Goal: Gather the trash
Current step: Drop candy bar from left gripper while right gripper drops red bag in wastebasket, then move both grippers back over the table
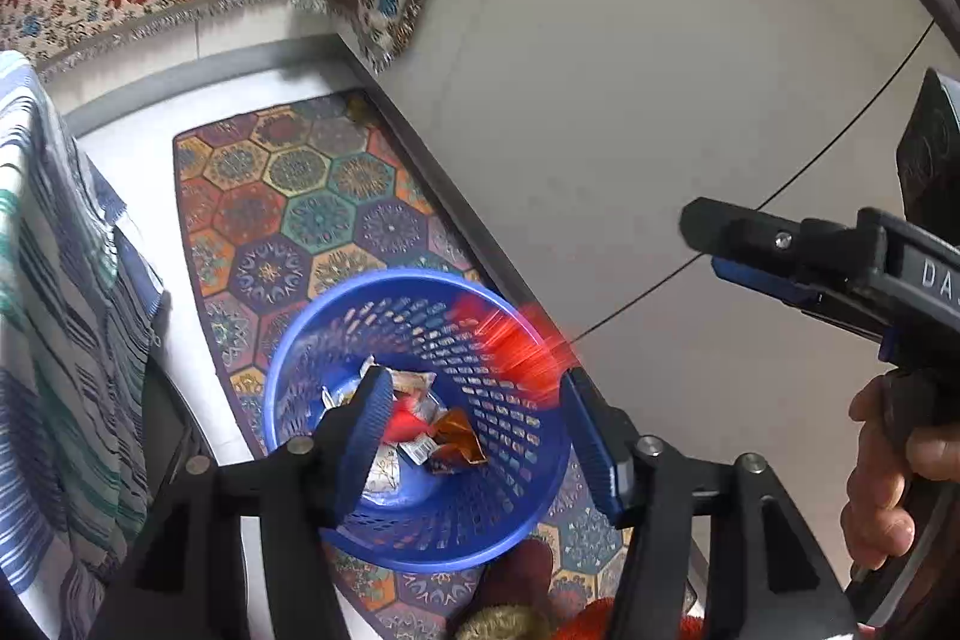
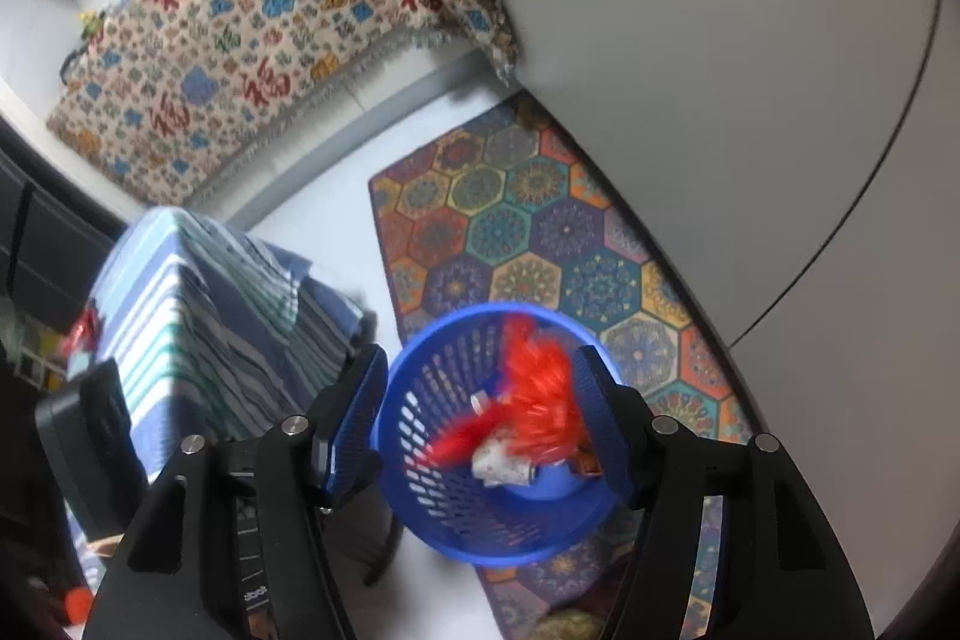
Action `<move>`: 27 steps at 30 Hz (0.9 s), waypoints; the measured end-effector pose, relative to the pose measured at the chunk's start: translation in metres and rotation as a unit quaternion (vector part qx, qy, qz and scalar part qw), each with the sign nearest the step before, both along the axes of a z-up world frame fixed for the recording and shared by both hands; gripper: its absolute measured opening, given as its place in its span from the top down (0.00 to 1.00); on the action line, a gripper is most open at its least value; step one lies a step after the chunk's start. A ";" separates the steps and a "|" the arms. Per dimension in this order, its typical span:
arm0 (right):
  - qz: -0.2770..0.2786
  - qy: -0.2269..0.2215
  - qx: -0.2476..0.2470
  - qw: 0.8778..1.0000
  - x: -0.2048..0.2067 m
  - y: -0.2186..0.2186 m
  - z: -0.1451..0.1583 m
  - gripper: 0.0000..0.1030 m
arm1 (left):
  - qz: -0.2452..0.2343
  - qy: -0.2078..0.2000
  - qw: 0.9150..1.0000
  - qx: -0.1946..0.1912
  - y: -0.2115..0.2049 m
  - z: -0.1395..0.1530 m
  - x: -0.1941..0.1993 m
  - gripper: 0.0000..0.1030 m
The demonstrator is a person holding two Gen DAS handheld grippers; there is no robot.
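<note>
A blue perforated plastic basket (image 1: 492, 514) stands on a patterned rug beside the table edge. Several crumpled wrappers (image 1: 420, 430) lie in its bottom. A red piece of trash (image 1: 522, 340) is blurred in mid-air over the basket rim; in the right wrist view it (image 2: 534, 388) is falling inside the basket (image 2: 432, 490). My left gripper (image 1: 474, 418) is open and empty above the basket. My right gripper (image 2: 483, 415) is open above the basket, nothing between its fingers. It also shows in the left wrist view (image 1: 738, 244), at the right over the table.
A grey round table (image 1: 660, 100) fills the right side. A hexagon-patterned rug (image 1: 312, 196) lies on the white floor. A striped cloth-covered seat (image 2: 210, 304) stands to the left. A floral-covered sofa (image 2: 240, 40) is at the back.
</note>
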State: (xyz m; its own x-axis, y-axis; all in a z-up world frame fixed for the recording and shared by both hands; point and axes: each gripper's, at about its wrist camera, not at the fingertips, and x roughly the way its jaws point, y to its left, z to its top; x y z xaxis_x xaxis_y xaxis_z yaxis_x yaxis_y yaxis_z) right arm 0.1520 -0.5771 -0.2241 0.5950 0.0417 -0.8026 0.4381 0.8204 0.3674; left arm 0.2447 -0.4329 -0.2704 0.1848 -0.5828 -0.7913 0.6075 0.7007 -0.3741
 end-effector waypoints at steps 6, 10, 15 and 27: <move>-0.016 -0.022 -0.026 0.999 -0.004 0.001 0.017 0.27 | 0.021 -0.015 1.000 -0.017 0.034 0.037 -0.011 0.43; -0.009 -0.029 -0.069 0.997 0.001 0.017 0.031 0.24 | 0.021 -0.030 0.999 -0.028 0.083 0.071 -0.032 0.42; 0.043 -0.056 -0.112 0.991 0.012 0.072 0.056 0.24 | 0.047 -0.049 0.998 -0.015 0.171 0.094 -0.048 0.39; 0.315 -0.122 -0.162 0.927 0.046 0.354 0.070 0.22 | 0.203 -0.102 0.971 0.072 0.405 0.103 -0.011 0.39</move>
